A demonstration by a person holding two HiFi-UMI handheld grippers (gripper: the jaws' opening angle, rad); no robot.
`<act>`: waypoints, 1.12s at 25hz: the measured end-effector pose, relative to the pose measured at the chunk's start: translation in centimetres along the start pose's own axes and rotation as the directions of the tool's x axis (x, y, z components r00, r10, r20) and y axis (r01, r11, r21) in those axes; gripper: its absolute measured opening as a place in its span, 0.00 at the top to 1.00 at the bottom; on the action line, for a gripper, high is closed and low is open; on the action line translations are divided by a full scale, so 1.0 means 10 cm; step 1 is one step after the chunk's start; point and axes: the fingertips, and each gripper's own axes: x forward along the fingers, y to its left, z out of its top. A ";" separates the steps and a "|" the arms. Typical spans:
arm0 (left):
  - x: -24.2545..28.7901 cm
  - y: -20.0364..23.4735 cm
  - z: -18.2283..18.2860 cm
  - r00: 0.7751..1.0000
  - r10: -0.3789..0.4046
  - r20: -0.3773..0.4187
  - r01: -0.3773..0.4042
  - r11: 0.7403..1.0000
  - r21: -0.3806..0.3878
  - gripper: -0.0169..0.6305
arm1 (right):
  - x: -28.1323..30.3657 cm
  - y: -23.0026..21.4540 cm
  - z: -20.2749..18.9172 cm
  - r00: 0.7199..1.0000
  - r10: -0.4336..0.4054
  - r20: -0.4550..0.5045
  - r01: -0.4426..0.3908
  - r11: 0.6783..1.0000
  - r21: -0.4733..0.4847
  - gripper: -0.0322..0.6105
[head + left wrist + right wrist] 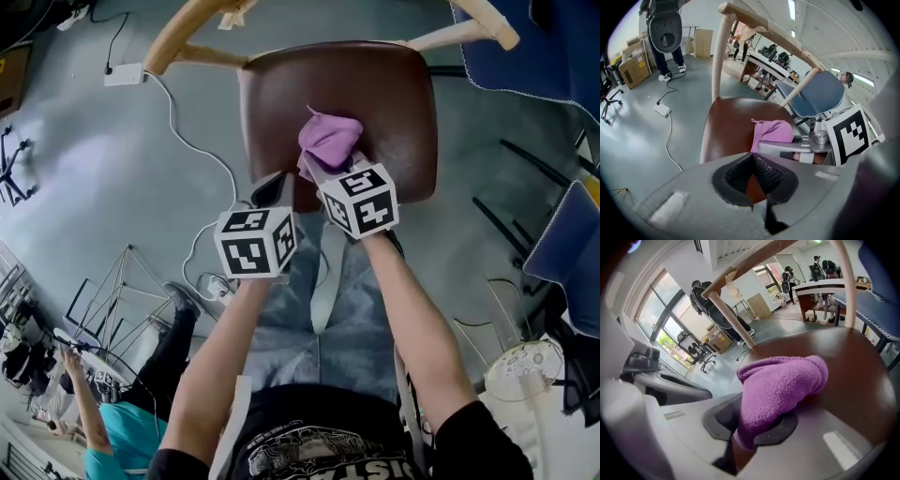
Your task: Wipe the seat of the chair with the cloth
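The chair's brown seat (281,103) fills the top middle of the head view, with its wooden back rails beyond. A bunched purple cloth (328,139) rests on the seat near its front edge. My right gripper (330,167) is shut on the cloth's near end. In the right gripper view the cloth (783,385) bulges out of the jaws over the seat (855,362). My left gripper (269,190) hovers at the seat's front left edge, shut and empty. The left gripper view shows its pads (761,171) meeting, with the cloth (771,131) just ahead on the right.
A white power adapter (124,73) and its cable lie on the grey floor left of the chair. Blue chairs (553,47) stand to the right. A person in teal (122,441) sits at the lower left. My own jeans-clad legs (319,319) stand close to the seat's front.
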 end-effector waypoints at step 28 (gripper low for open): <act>0.50 -1.09 -0.23 0.999 -0.044 0.012 0.044 0.998 -0.047 0.98 | -1.32 -1.60 -0.34 0.986 -0.165 -0.014 0.165 0.984 0.071 0.85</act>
